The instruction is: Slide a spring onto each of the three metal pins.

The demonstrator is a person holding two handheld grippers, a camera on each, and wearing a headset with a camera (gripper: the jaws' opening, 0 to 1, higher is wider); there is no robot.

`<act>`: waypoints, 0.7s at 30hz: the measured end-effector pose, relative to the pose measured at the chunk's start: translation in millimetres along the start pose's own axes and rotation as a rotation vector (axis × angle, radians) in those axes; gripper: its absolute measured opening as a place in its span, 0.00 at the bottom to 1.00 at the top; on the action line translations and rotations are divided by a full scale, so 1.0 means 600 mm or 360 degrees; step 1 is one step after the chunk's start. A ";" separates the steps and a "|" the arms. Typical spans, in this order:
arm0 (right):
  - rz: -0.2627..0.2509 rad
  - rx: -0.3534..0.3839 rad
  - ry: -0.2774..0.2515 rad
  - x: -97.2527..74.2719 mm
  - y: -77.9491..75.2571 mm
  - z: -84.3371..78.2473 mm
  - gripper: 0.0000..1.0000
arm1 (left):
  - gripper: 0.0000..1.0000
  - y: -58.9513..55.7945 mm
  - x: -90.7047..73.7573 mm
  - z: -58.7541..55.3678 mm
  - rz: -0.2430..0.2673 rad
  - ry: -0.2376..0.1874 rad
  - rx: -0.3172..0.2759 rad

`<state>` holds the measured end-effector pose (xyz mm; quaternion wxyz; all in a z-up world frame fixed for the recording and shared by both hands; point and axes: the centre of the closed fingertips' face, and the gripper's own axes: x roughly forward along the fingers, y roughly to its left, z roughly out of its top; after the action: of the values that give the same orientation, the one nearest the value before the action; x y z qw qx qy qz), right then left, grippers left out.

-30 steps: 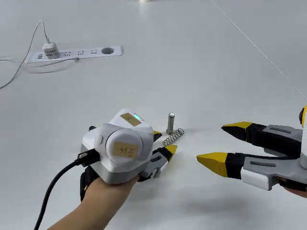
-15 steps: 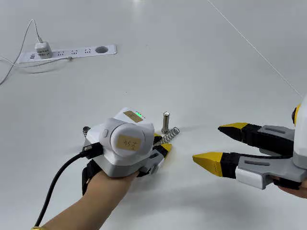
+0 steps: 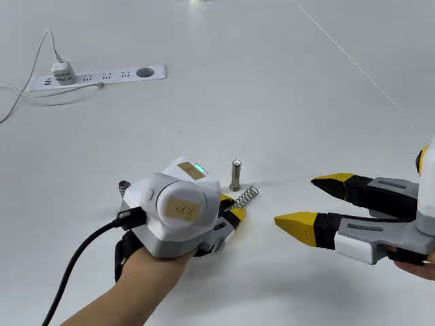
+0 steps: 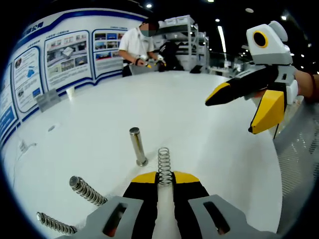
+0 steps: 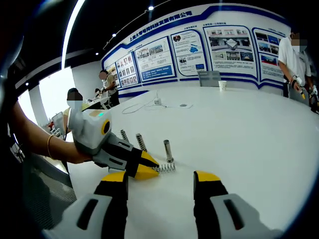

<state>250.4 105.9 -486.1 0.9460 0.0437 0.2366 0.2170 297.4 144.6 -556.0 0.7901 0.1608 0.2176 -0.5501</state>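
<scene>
The left gripper (image 4: pixel 164 178) pinched the third spring (image 4: pixel 164 165) beside the bare pin (image 4: pixel 136 144); next, its coil needed aligning over the pin's top. The right gripper (image 3: pixel 297 201) gaped, empty.

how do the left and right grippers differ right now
The left gripper is shut on a spring; the right gripper is open and empty. The left gripper sits close by the bare pin; the right gripper hangs off to one side. Both have black jaws with yellow tips.
</scene>
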 end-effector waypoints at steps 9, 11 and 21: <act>-0.0013 0.0115 -0.0069 0.000 -0.002 0.018 0.52 | 0.10 -0.021 -0.028 0.024 -0.0044 -0.0126 0.0072; -0.0001 0.0136 -0.0084 0.001 0.001 0.023 0.50 | 0.10 -0.023 -0.036 0.030 -0.0040 -0.0157 0.0091; 0.0023 0.0316 -0.0130 0.012 0.007 0.041 0.45 | 0.10 -0.038 -0.074 0.064 -0.0088 -0.0305 0.0065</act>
<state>266.1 113.2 -466.9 0.9443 0.1477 0.2178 0.1974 268.9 153.1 -500.6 0.7883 0.1174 0.1339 -0.5890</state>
